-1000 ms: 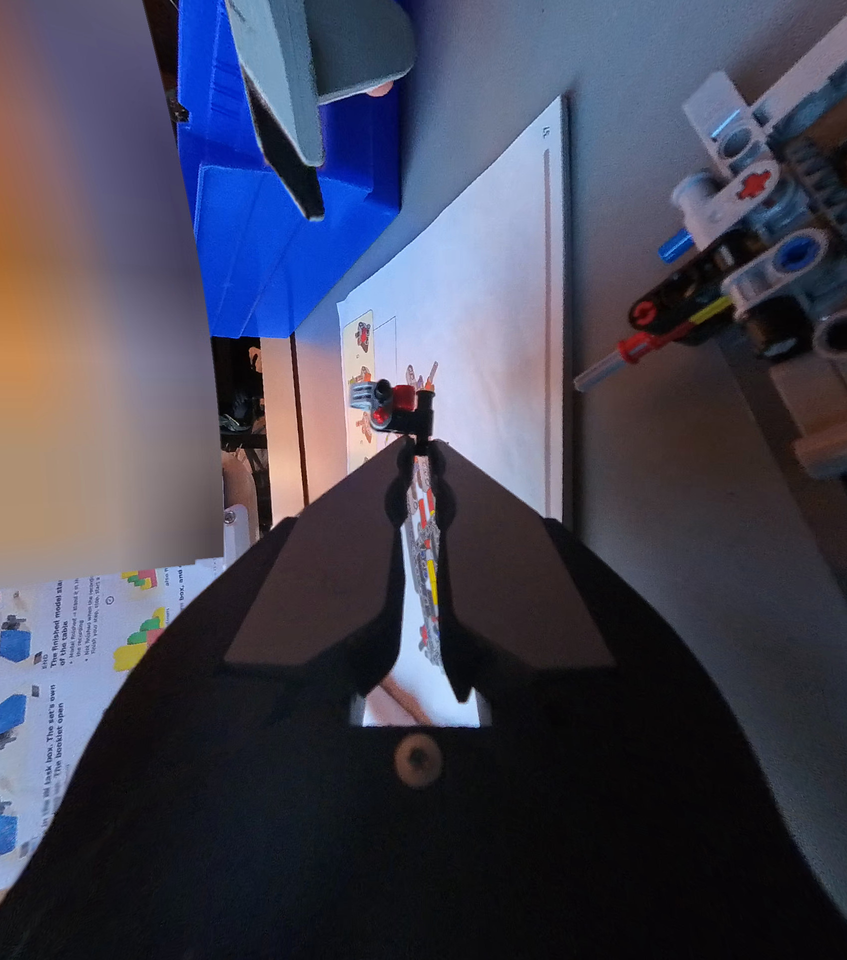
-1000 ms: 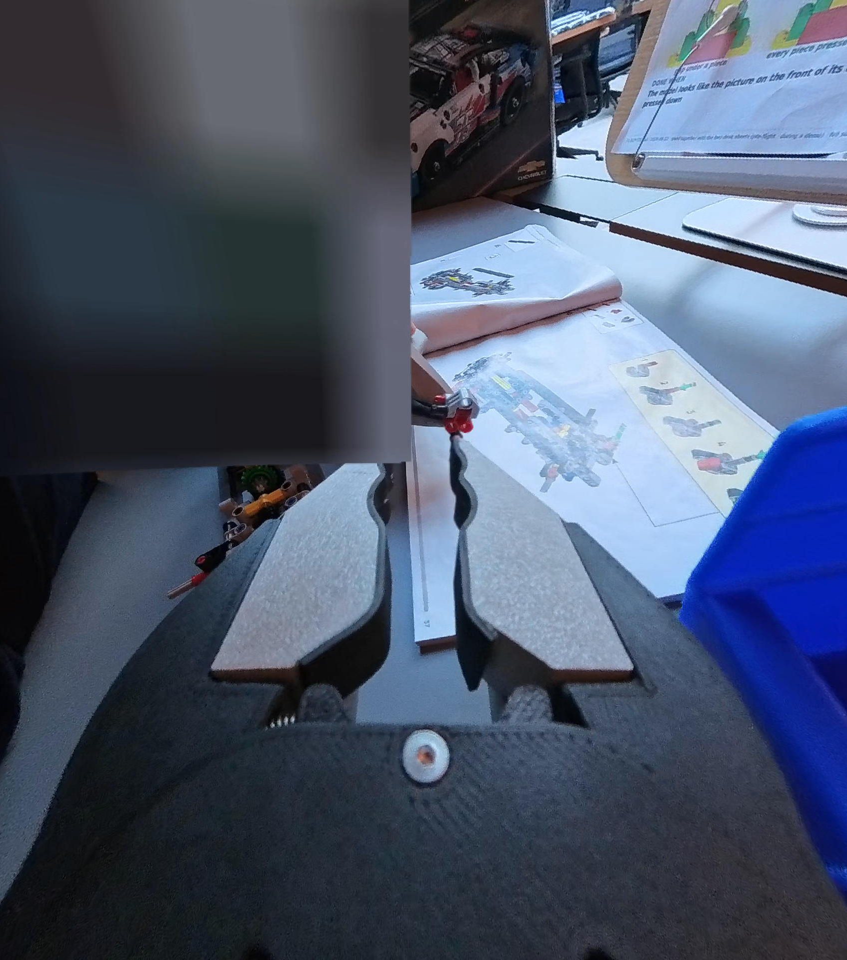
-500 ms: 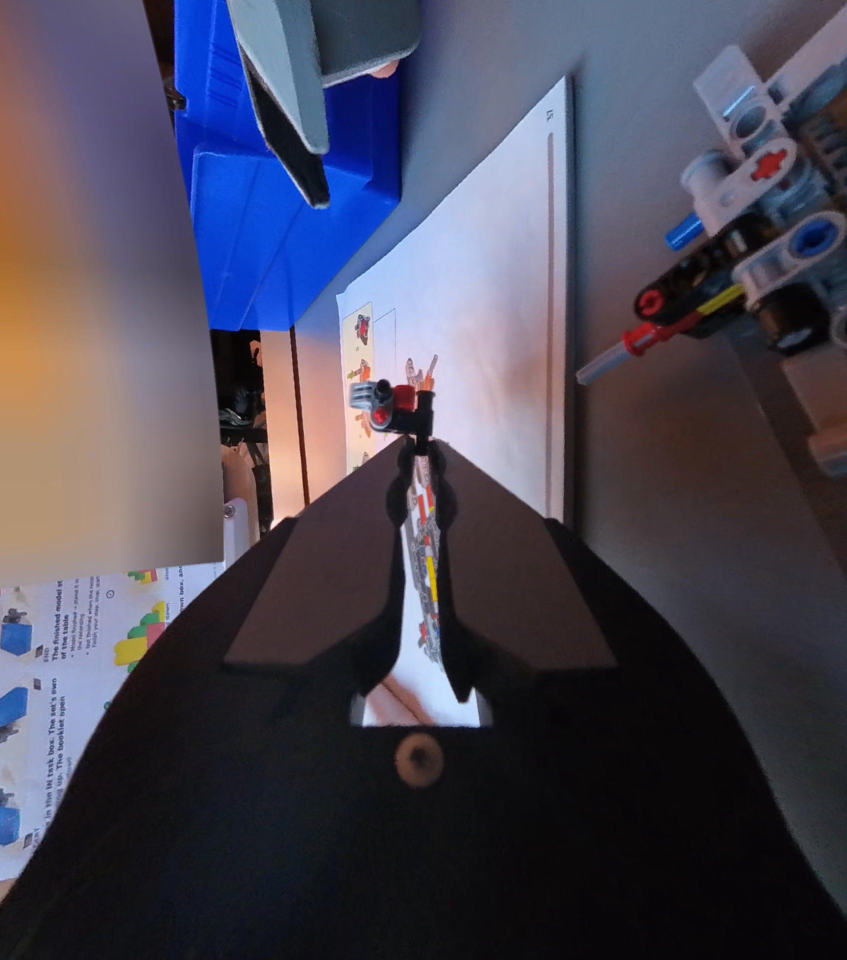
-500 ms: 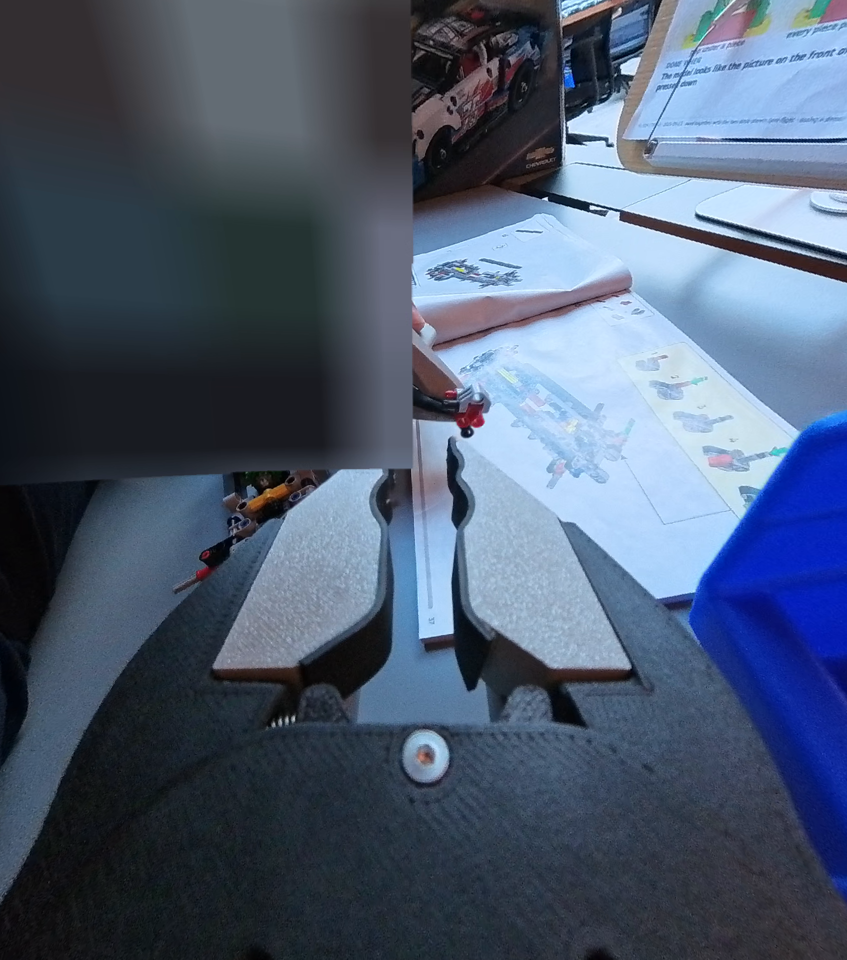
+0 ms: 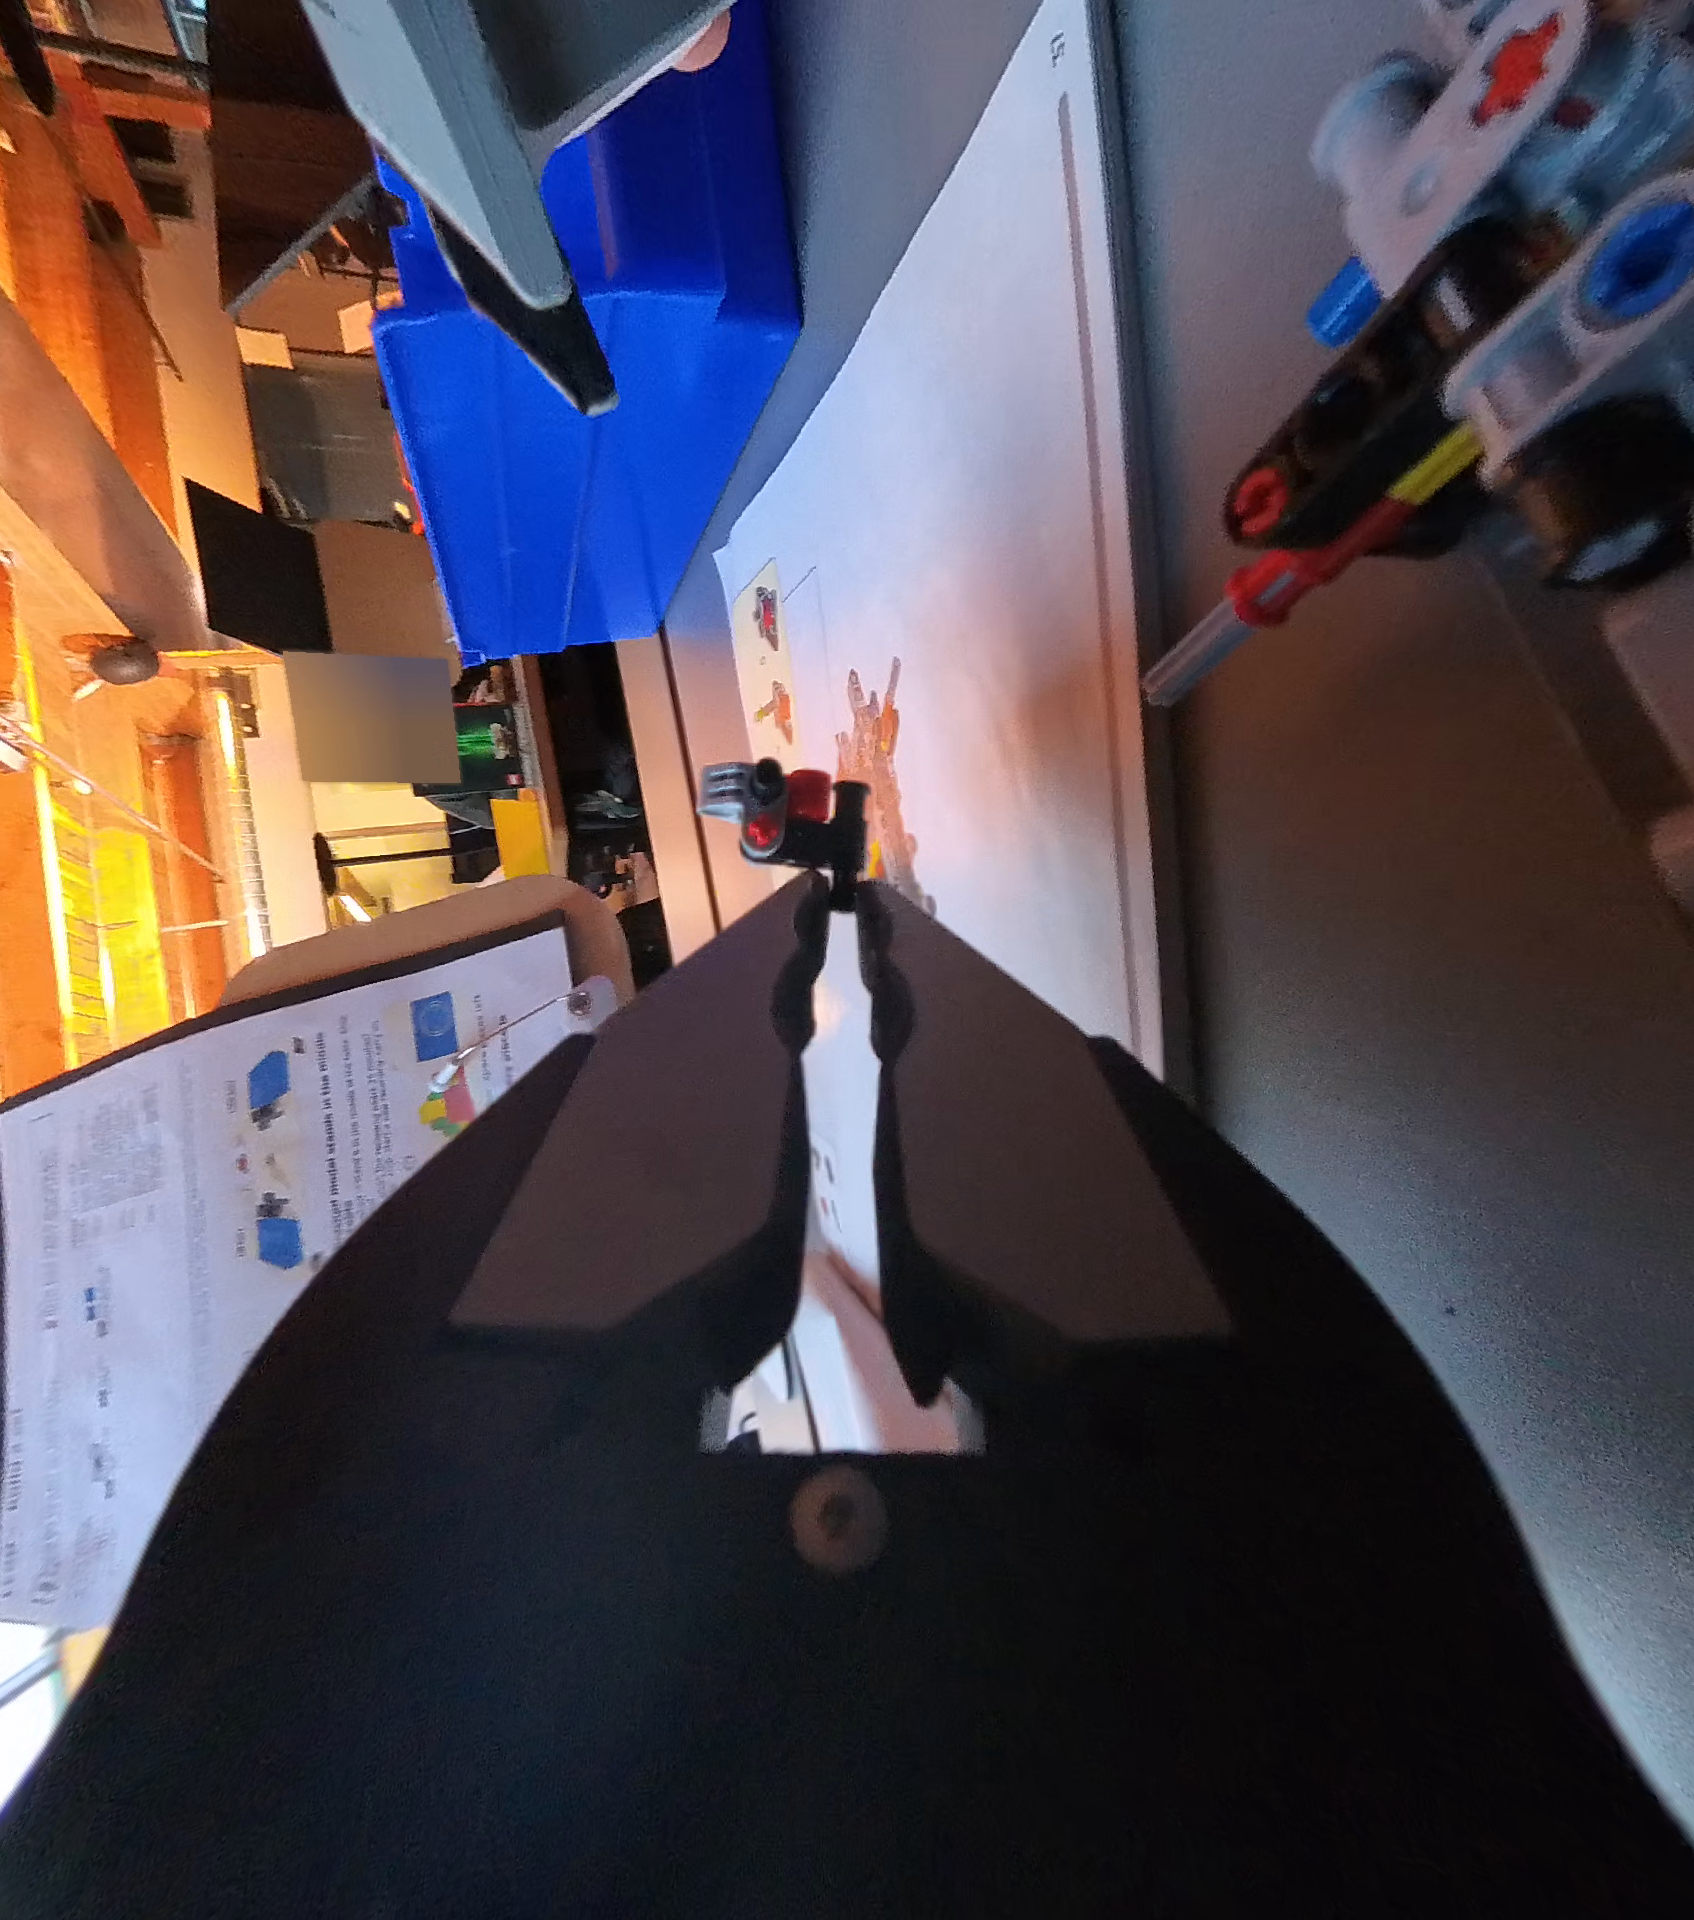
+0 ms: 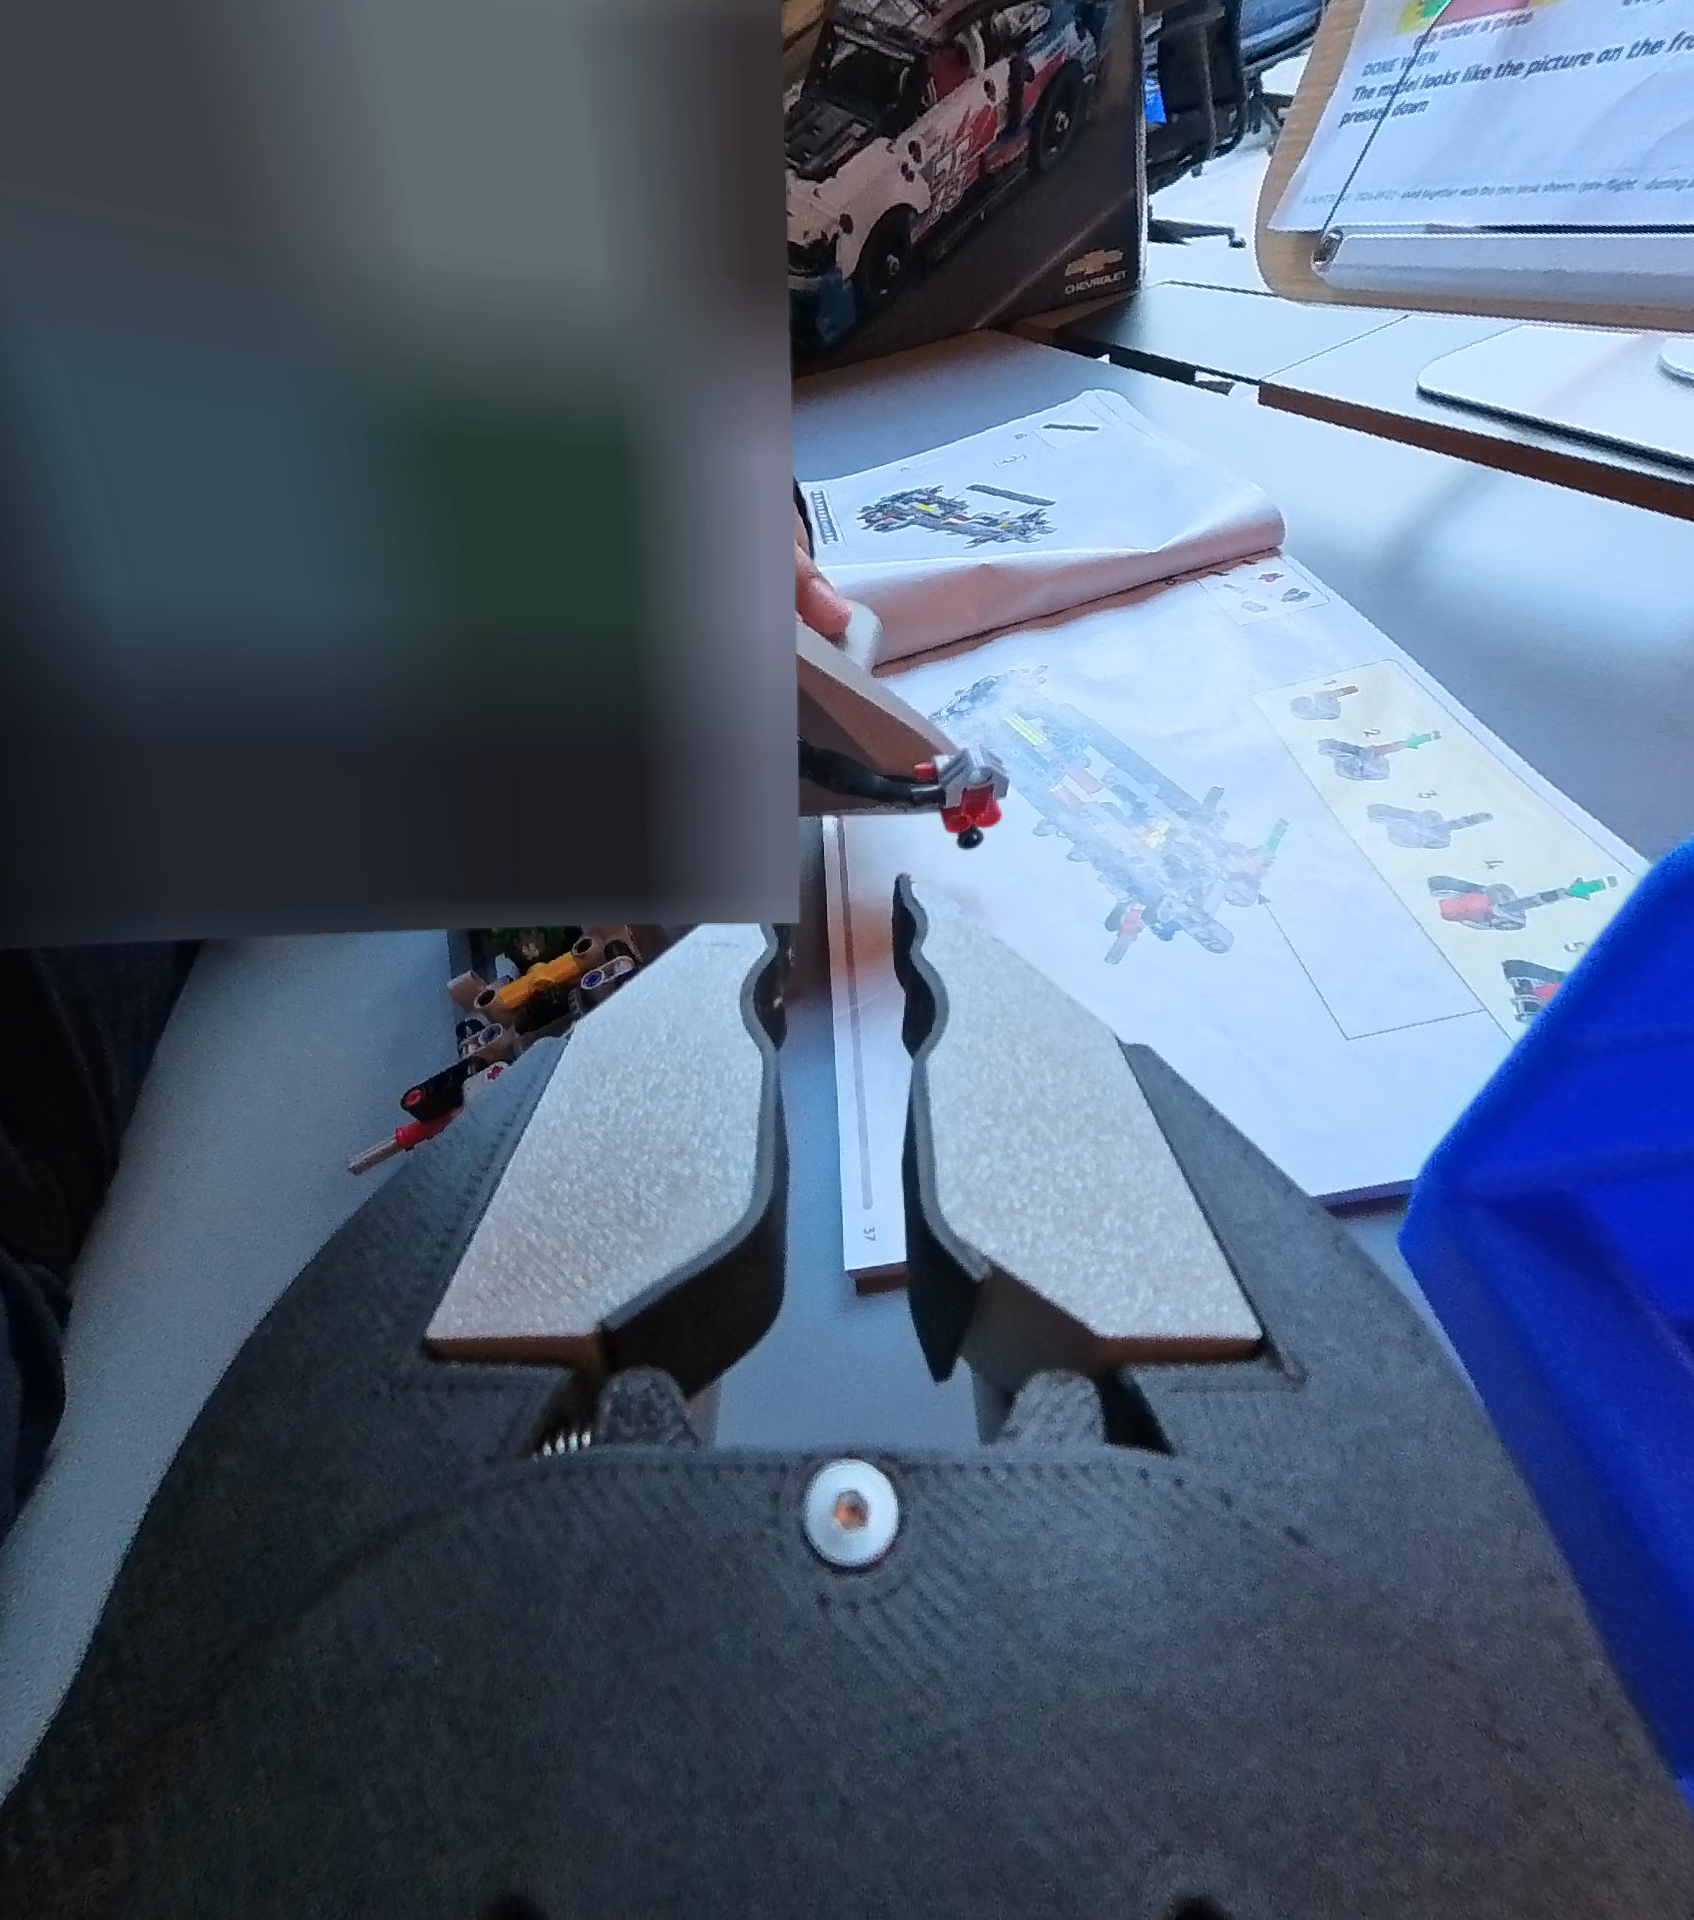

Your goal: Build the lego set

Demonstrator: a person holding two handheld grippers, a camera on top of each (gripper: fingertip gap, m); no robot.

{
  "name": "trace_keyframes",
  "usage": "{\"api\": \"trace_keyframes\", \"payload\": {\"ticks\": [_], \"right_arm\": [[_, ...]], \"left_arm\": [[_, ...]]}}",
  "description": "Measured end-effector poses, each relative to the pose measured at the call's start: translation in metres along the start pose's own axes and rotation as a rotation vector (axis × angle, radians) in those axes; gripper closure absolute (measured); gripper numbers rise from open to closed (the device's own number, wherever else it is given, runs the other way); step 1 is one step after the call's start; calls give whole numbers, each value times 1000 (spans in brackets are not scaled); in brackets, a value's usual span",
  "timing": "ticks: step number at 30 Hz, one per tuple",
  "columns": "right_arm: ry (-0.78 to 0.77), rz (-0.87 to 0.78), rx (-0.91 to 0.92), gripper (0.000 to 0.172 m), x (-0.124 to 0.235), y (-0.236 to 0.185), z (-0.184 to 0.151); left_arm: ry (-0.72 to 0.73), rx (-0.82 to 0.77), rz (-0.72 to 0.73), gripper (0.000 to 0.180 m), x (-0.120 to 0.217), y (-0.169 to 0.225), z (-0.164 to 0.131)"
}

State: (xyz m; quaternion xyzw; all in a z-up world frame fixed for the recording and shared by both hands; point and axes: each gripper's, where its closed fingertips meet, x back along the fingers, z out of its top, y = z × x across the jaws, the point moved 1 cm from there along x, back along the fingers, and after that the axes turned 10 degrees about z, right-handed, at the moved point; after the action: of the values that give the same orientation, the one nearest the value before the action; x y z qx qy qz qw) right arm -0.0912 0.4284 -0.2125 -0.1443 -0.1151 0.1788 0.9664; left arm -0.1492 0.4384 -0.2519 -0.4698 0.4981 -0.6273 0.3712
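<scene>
Your left claw (image 5: 838, 896) has its tips pinched together on the thin black stem of a small black, red and grey brick sub-assembly (image 5: 791, 821), which stands out just past the tips. The stem runs along the claw's own axis, while the body of the piece, with its red bush and grey toothed end, branches off crosswise, on the side where the blue bin (image 5: 552, 457) stands. In the right wrist view the same sub-assembly (image 6: 968, 795) hangs in the air over the open instruction booklet (image 6: 1238, 883), above the near part of its page, with a small black knob pointing down. Your right claw (image 6: 838, 935) is partly open and has hold of nothing; its pads face each other across a clear gap, with counter and page edge showing between them. The held piece lies ahead of the right claw's tips, a little above them and slightly to the blue bin's side of their line, near but apart. The two claws thus point at each other roughly crosswise: the right one looks along the booklet's near edge, and the left one enters from beside it. The larger brick model (image 5: 1549, 312) rests on the counter (image 5: 1445, 1039) beyond the booklet's outer edge, nearer to your left claw than to your right. A printed sheet on a stand (image 6: 1549, 135) sits at the far side of the counter, well apart from both claws.
</scene>
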Motion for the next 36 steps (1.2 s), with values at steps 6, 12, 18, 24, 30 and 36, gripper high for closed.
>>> {"api": "trace_keyframes", "payload": {"ticks": [6, 12, 18, 24, 30, 36], "right_arm": [[-30, -12, 23, 156, -3, -1, -3], [-61, -29, 53, 149, -7, -2, -6], [-94, -34, 82, 145, -11, -4, -10], [-92, -28, 81, 144, -11, -5, -9], [-50, 22, 86, 144, -11, -13, -4], [25, 76, 71, 149, -6, -18, 4]], "left_arm": [[25, -49, 16, 178, 3, -3, 12], [76, -22, 18, 178, 8, -9, 28], [94, -10, 19, 178, 12, -14, 33], [110, -1, 30, 178, 15, -19, 36], [135, 14, 11, 178, 17, -14, 41], [202, 97, -61, 178, 26, -13, 48]]}}
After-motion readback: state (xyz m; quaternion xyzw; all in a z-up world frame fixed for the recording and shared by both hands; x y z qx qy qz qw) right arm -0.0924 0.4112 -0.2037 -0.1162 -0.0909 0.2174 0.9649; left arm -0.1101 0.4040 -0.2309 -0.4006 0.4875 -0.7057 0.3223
